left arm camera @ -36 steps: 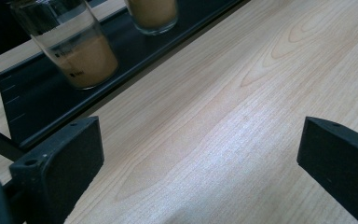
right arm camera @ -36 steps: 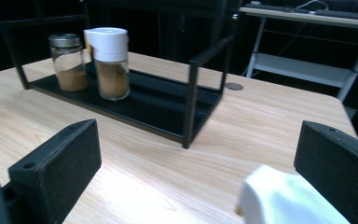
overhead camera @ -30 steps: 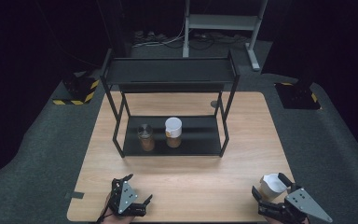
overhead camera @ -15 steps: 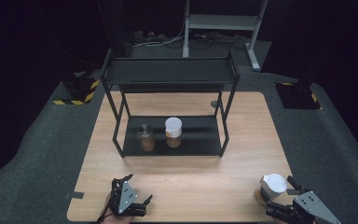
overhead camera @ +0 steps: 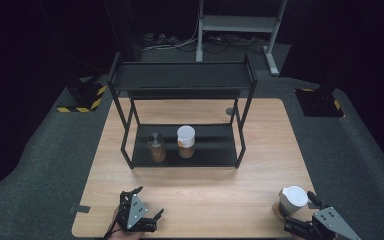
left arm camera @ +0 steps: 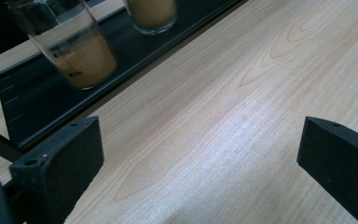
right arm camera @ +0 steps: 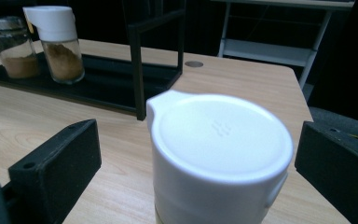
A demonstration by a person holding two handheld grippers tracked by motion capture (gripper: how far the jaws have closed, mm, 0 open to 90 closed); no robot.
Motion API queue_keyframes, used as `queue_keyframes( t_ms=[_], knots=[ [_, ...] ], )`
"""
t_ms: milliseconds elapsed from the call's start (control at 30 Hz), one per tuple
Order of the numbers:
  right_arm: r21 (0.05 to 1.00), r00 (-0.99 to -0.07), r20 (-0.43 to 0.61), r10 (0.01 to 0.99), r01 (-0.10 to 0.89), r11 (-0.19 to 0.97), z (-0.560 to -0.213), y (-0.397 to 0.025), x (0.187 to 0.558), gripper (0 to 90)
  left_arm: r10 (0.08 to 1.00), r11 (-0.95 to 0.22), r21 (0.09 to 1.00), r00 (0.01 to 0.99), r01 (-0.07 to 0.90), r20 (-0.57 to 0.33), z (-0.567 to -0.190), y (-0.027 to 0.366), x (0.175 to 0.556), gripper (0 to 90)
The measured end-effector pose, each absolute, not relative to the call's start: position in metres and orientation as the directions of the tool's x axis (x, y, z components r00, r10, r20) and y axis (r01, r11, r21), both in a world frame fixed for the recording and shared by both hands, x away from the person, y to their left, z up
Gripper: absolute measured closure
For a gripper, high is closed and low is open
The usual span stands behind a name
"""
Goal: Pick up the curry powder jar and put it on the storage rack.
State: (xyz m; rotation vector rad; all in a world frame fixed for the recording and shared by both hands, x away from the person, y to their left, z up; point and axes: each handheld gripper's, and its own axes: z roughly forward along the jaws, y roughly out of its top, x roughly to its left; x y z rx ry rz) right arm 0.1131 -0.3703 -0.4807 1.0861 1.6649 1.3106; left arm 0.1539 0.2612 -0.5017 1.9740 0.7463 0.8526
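A jar with a white lid [overhead camera: 293,199] [right arm camera: 219,135] stands on the wooden table [overhead camera: 215,190] near its front right corner. My right gripper [overhead camera: 301,211] [right arm camera: 198,158] is open, its jaws wide on either side of the jar and not touching it. At the front left, my left gripper [overhead camera: 149,201] [left arm camera: 200,154] is open over bare wood. A black two-level rack [overhead camera: 180,75] stands mid-table. On its lower shelf [overhead camera: 215,145] are a metal-capped jar of brown powder [overhead camera: 156,146] [left arm camera: 70,46] [right arm camera: 14,46] and a white-lidded jar [overhead camera: 185,141] [right arm camera: 60,44].
The rack's top shelf is bare. Its black posts [right arm camera: 139,70] stand between the right gripper and the shelf jars. A small round hole [overhead camera: 229,111] sits in the table behind the rack. Dark floor surrounds the table.
My right gripper has drawn back toward the near edge, and the white-lidded jar now stands on the table between its open jaws. The left gripper has stayed put.
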Motion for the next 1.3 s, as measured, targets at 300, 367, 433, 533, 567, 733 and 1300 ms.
queue_keyframes(
  t_ms=[300,367,433,533,567,733,1300],
  knots=[
    [0.972,-0.359,-0.010,0.933,0.216,0.094,-0.491,-0.373,0.119,0.0,0.752,-0.473,0.861,0.594,0.184,0.287,-0.501,0.261,0.154,0.8],
    [0.971,-0.352,-0.003,0.936,0.224,0.087,-0.493,-0.373,0.120,0.0,0.752,-0.473,0.862,0.594,0.183,0.286,-0.501,0.261,0.154,0.8],
    [0.970,-0.350,0.005,0.937,0.230,0.080,-0.495,-0.374,0.121,0.0,0.752,-0.473,0.862,0.594,0.183,0.287,-0.501,0.261,0.154,0.8],
    [0.969,-0.344,0.008,0.939,0.235,0.078,-0.498,-0.374,0.122,0.0,0.750,-0.477,0.860,0.595,0.181,0.290,-0.501,0.261,0.154,0.8],
    [0.969,-0.344,0.008,0.939,0.235,0.078,-0.498,-0.374,0.122,0.0,0.750,-0.477,0.860,0.595,0.181,0.290,-0.501,0.261,0.154,0.8],
    [0.968,-0.330,0.024,0.944,0.242,0.060,-0.503,-0.375,0.123,1.2,0.748,-0.479,0.859,0.595,0.179,0.294,-0.501,0.261,0.154,0.8],
    [0.969,-0.371,0.058,0.927,0.242,0.037,-0.511,-0.386,0.126,24.9,0.748,-0.479,0.859,0.595,0.178,0.294,-0.502,0.260,0.154,0.8]
  ],
)
